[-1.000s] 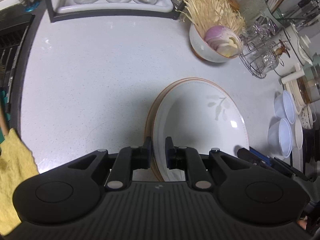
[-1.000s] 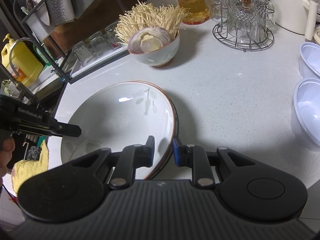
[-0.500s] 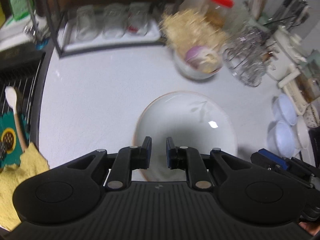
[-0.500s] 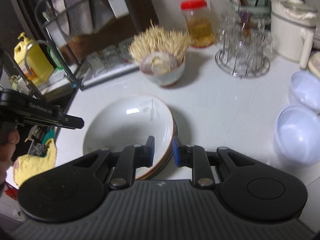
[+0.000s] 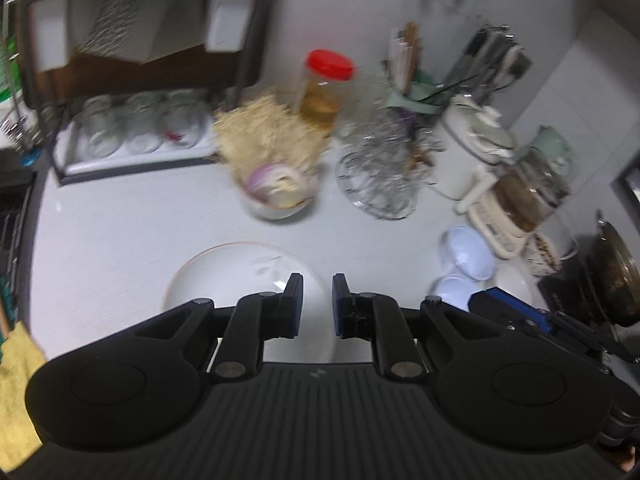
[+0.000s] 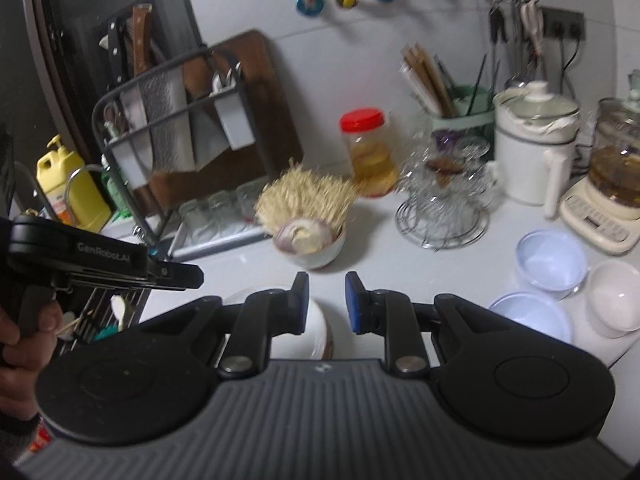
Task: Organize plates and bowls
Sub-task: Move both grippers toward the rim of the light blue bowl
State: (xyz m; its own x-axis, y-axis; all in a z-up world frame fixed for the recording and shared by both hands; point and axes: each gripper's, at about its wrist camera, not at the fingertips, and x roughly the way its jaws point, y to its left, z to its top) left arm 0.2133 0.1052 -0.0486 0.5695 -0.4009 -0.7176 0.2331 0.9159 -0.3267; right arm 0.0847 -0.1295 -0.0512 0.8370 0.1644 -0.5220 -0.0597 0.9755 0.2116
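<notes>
The stack of plates (image 5: pixel 224 276) lay on the white counter (image 5: pixel 112 240), below and partly hidden behind both grippers, and the left gripper (image 5: pixel 316 304) and the right gripper (image 6: pixel 326 302) each had narrow, empty jaws.

My left gripper (image 5: pixel 316 304) sits in the lower half of its own wrist view, fingers reaching toward 12 o'clock, nose tilted downward. Jaws drawn in to a narrow gap, pads parallel, nothing between them. My right gripper (image 6: pixel 326 302) shows the same posture in its view: fingers toward 12 o'clock, blue-edged pads close together with a slim gap, nothing clamped. From the right wrist view the left gripper's body juts in from 9 o'clock, its tip pointing toward 3 o'clock, with my left hand (image 6: pixel 24 344) wrapped around the handle at about 8 o'clock, thumb forward.
</notes>
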